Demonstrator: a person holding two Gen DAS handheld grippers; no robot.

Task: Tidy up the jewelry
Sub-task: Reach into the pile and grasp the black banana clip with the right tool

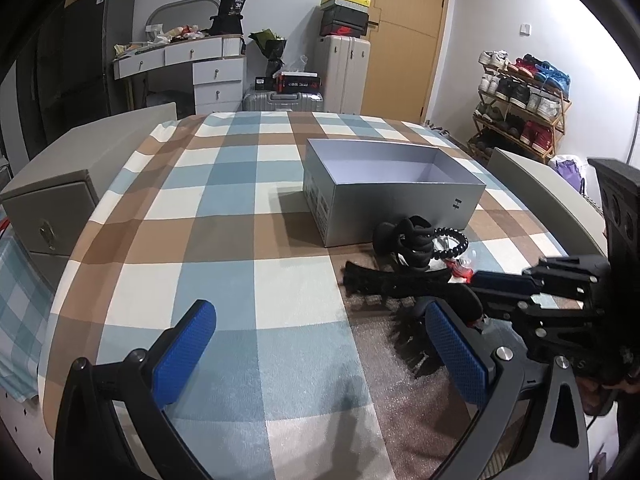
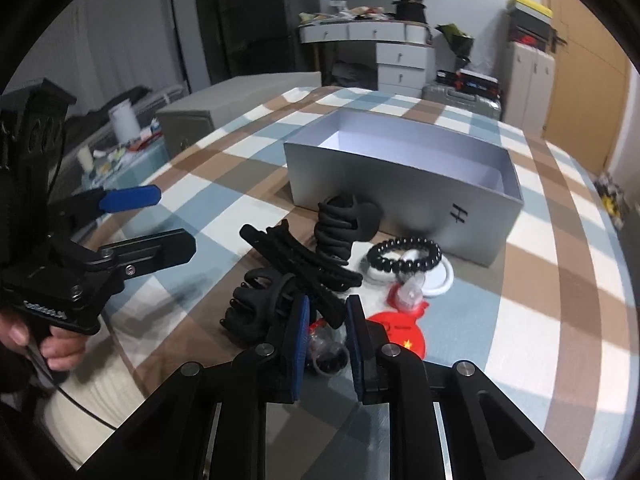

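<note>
Right gripper point(image 2: 326, 320): nearest to the pile, its blue pads narrowing around the near end of a long black hair clip point(image 2: 296, 258); whether they are gripping it yet is unclear. The clip's long axis is running away from the jaws toward the upper left, so a straight lift looks feasible.

Crowding the clip: a black claw clip point(image 2: 256, 304) on its left, a second claw clip point(image 2: 344, 224) standing beyond it, a red pouch point(image 2: 400, 332) on the right.

Further out: a black beaded bracelet point(image 2: 404, 256) lying over a white ring point(image 2: 440, 280).

Left gripper point(image 1: 316, 344): hanging spread wide, holding nothing, off to the side of the pile.

Farthest: an open grey box point(image 2: 400, 184), apparently empty, sitting on the checked tablecloth point(image 1: 224, 240), just behind the pile.
</note>
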